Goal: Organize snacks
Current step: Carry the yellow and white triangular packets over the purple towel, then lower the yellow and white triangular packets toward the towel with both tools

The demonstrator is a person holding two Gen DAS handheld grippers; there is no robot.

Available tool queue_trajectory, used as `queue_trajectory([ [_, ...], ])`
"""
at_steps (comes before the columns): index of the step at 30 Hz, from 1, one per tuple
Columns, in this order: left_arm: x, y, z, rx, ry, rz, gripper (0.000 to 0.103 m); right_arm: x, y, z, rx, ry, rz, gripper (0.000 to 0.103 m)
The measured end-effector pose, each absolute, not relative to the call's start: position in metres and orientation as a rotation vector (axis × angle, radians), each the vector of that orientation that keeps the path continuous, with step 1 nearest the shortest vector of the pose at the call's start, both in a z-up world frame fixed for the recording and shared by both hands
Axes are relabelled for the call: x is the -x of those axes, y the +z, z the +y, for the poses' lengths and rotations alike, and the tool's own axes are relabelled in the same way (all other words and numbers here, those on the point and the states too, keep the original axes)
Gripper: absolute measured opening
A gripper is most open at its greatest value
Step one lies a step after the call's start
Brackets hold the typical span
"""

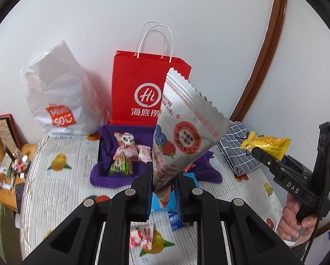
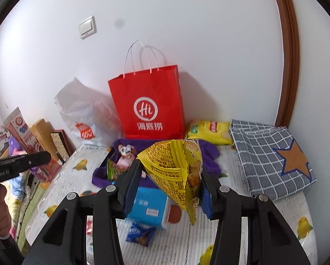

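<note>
While the left gripper point(image 1: 163, 183) pinches the bottom end of a white fruit-print snack pouch point(image 1: 184, 130) held up off the table, the right gripper point(image 2: 169, 185) clamps a yellow snack bag point(image 2: 176, 170) between its blue pads. Beyond both, a purple cloth point(image 1: 112, 174) bears small sweets before a red paper bag point(image 2: 149, 106); a blue box point(image 2: 147, 207) lies below on the fruit-print table cover point(image 1: 61, 181)

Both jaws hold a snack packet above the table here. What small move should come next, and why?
Probably carry the yellow packet forward to the purple box and lower it in. The right gripper is shut on it, the left gripper on the white packet, and that box in front of the red bag already holds snacks.
</note>
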State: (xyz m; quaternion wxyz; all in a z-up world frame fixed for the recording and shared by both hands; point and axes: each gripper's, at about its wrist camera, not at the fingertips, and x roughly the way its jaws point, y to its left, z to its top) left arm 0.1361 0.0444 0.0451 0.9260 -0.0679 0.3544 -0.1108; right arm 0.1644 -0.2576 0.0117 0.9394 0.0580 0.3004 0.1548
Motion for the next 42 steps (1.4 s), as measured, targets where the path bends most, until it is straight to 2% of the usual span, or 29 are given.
queue_trajectory([
  [13, -0.208, 0.036, 0.062, 0.181, -0.217, 0.747, 0.016, -0.24, 0.016, -0.241, -0.102, 0.302, 0.629, 0.048],
  [33, -0.289, -0.02, 0.05, 0.207, -0.205, 0.857, 0.016, -0.345, -0.04, -0.228, -0.099, 0.314, 0.726, 0.048],
  [42, -0.32, -0.061, 0.033, 0.181, -0.213, 0.978, 0.016, -0.37, -0.078, -0.226, -0.046, 0.339, 0.818, 0.048],
])
